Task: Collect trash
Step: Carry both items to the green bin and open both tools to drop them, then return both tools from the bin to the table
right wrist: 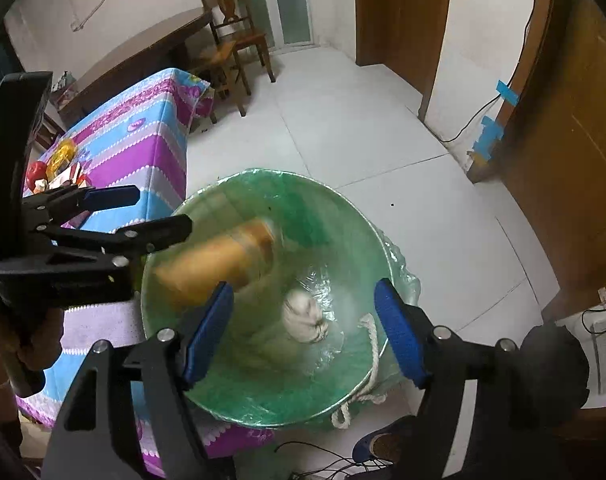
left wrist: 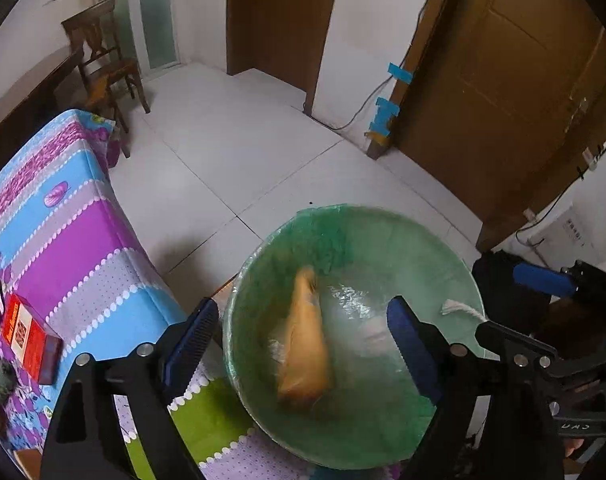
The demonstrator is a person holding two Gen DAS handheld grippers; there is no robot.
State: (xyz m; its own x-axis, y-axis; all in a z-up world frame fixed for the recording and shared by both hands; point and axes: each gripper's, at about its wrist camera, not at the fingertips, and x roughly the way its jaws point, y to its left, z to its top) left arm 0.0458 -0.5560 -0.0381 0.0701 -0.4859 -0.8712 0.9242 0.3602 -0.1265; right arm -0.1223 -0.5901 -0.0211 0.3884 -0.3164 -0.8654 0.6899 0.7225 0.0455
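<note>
My left fingers [left wrist: 303,336] stand wide apart over the green-lined bin [left wrist: 355,220], with nothing between them. My right fingers [right wrist: 307,332] are apart too and carry nothing. The orange packet [left wrist: 305,340] is inside the bin, blurred, leaning against the near wall of the liner, so I judge it is dropping in. A crumpled white wad [right wrist: 305,318] lies at the bottom.

The risks I see from here:
- The bin sits right against the tabletop [left wrist: 71,216] with its striped cloth. If I swing my left fingers back carelessly, I could catch the rim and tip it or drag the thin liner off.
- The white cord [right wrist: 373,354] hangs over the rim near my right fingers; snagging it on the way out could pull the bag loose.
- More rubbish waits on the tabletop, such as the red box [left wrist: 27,340] and small items beside it. Reaching for them with both grippers crowded together could make them collide.
- Cables trail on the floor [right wrist: 383,140] by my shoe [right wrist: 383,440], a tripping hazard.
</note>
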